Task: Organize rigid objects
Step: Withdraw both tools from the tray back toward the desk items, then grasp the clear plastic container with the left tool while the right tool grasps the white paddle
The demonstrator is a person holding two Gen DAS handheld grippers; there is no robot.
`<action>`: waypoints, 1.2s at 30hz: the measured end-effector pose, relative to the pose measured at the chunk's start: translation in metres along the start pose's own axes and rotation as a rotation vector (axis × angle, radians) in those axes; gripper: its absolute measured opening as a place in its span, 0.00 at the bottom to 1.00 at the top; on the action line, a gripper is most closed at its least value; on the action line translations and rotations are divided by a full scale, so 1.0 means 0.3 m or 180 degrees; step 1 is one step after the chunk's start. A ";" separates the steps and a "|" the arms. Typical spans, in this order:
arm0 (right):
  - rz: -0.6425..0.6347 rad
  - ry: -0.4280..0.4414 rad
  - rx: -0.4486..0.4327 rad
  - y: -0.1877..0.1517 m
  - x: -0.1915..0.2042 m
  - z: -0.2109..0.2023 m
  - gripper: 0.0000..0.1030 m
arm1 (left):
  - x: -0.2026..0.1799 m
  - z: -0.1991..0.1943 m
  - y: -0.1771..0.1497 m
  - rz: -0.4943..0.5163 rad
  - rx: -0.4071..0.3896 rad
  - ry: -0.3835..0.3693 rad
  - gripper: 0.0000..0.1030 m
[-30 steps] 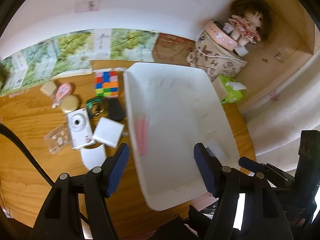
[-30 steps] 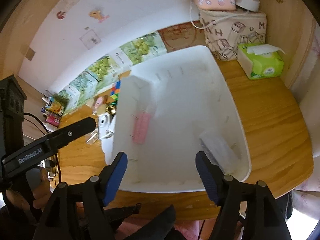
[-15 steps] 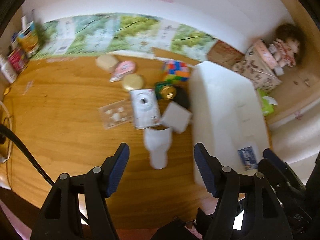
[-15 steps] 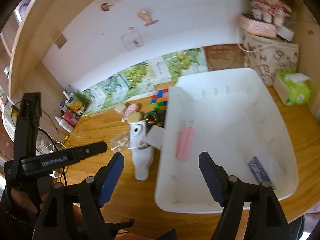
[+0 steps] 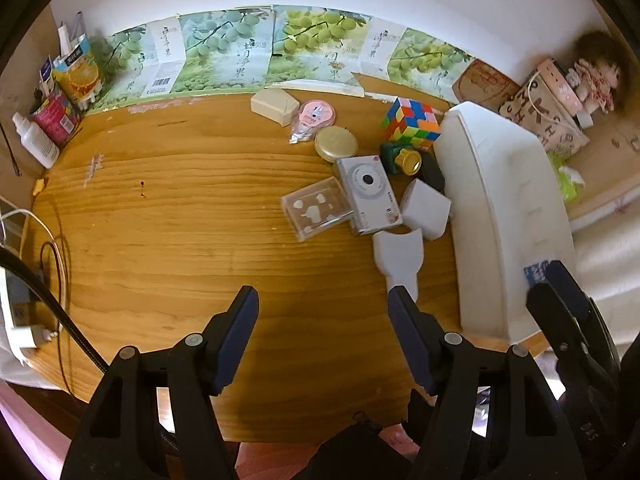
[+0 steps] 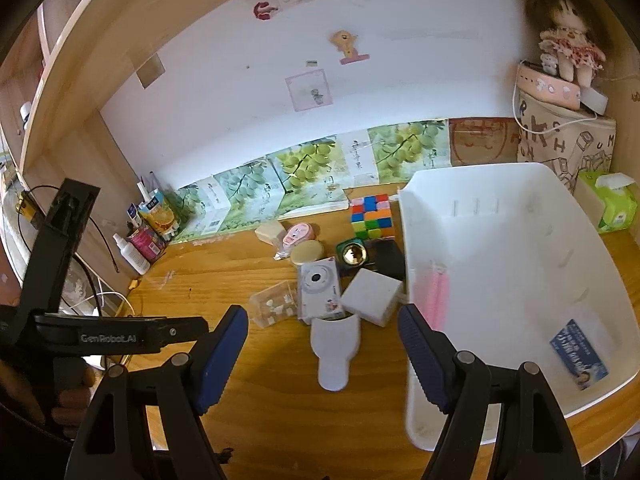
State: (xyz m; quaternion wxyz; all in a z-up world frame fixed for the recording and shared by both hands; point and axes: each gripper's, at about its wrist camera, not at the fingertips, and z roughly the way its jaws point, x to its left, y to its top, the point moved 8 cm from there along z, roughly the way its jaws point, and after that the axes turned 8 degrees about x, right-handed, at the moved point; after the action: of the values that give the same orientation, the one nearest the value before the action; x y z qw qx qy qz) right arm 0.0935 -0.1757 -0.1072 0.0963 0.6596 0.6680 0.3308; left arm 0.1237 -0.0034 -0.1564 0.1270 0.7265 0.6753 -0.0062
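A white bin (image 5: 500, 200) stands at the right of the wooden desk; it holds a pink tube (image 6: 434, 300) and a blue card (image 6: 578, 354). Left of it lie a colour cube (image 5: 412, 122), a white camera (image 5: 370, 194), a white box (image 5: 426, 208), a flat white scoop-shaped piece (image 5: 400, 260), a clear case (image 5: 316, 210), a gold tin (image 5: 335, 144) and a green-and-gold item (image 5: 404, 160). My left gripper (image 5: 322, 320) hangs open over bare desk, left of the scoop piece. My right gripper (image 6: 322, 354) is open above the scoop piece (image 6: 336, 348), apart from it.
A pink tape dispenser (image 5: 314, 118) and a beige block (image 5: 274, 106) lie near the back wall. Bottles and cartons (image 5: 60, 92) crowd the far left corner, cables (image 5: 44, 264) the left edge. A doll (image 6: 568, 40) on printed boxes and a green tissue pack (image 6: 612, 204) stand behind the bin.
Both grippers have swung left, from over the bin to the loose objects on the desk. The right jaws stand a little wider. Nothing was picked up.
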 end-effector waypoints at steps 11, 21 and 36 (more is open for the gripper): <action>0.0014 -0.0245 -0.0122 -0.067 0.084 0.062 0.76 | 0.025 0.021 0.059 0.0588 0.0185 -0.0038 0.78; -0.0147 -0.0549 -0.0215 -0.138 0.135 0.153 0.76 | -0.030 0.127 0.152 0.1405 0.0321 0.0220 0.79; -0.0108 -0.0919 0.0007 -0.177 0.068 0.359 0.76 | -0.057 0.384 0.219 0.1783 0.0738 0.0381 0.79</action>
State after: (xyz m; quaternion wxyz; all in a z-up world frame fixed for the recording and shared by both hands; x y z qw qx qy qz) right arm 0.1088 -0.1177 -0.2133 0.1962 0.6890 0.6587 0.2300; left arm 0.2055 -0.0461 -0.2532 0.0002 0.8931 0.4499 -0.0052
